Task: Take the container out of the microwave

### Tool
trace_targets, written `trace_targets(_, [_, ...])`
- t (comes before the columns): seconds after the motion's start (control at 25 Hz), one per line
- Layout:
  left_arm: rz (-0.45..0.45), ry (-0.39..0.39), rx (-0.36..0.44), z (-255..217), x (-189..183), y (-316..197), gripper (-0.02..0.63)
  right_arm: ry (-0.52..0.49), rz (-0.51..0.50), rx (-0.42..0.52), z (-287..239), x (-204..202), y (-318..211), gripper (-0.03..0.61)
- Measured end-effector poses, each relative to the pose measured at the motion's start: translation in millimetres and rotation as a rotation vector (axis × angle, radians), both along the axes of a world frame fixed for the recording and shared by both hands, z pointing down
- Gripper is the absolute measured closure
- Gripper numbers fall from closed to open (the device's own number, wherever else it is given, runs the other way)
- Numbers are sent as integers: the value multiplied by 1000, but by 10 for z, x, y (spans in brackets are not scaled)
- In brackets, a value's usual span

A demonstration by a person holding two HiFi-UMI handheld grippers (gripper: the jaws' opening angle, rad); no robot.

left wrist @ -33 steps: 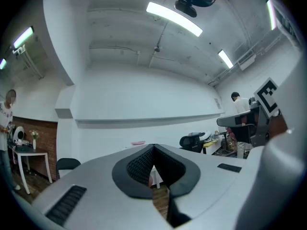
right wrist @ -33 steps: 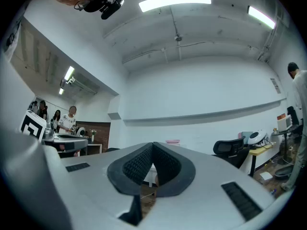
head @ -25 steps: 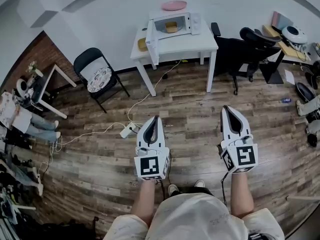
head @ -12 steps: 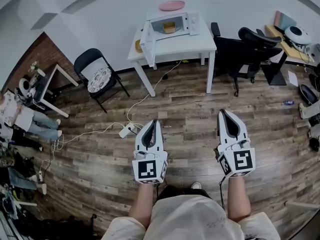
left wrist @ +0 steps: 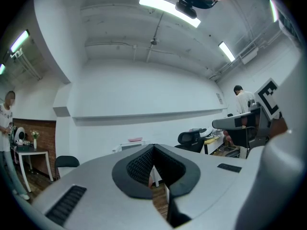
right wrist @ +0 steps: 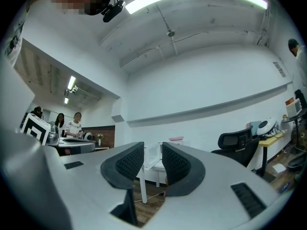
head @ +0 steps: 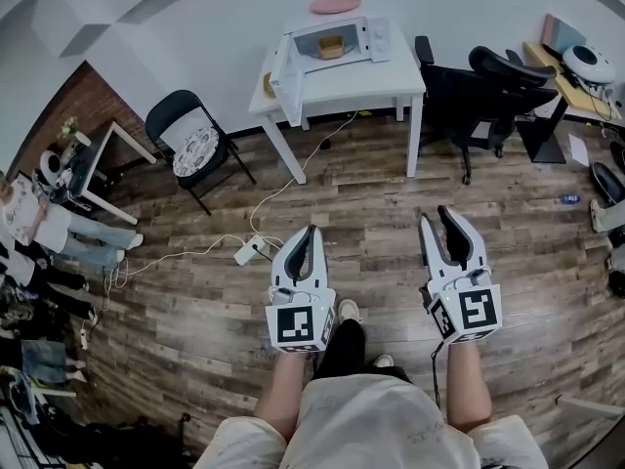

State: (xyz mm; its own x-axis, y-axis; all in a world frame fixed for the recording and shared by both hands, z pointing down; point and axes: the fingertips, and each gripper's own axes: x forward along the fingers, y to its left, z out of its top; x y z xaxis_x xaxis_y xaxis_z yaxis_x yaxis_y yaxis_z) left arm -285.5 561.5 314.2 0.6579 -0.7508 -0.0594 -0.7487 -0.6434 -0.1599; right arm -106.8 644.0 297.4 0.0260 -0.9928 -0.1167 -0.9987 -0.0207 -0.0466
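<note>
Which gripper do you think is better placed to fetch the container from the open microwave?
Probably the right gripper: its jaws have just been opening and stand apart, empty, while the left gripper is shut. The microwave door stands open on the left. Both are far off.

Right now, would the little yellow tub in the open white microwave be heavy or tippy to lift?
Probably light: the little yellow tub looks small inside the white microwave. It sits low and squat, so it likely won't tip or roll. Whether it's full or slippery can't be told from here.
</note>
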Motion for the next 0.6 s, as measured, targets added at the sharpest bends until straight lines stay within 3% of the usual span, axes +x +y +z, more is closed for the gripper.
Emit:
trace_targets(0.32, [-23,32,2,61,4,-533,607,34,-17,-14,34,28,-531,446])
trace_targets(0.6, [-37,61,-12,77,-8,-1303,607,62,-25,-38,2,21,-1328,446])
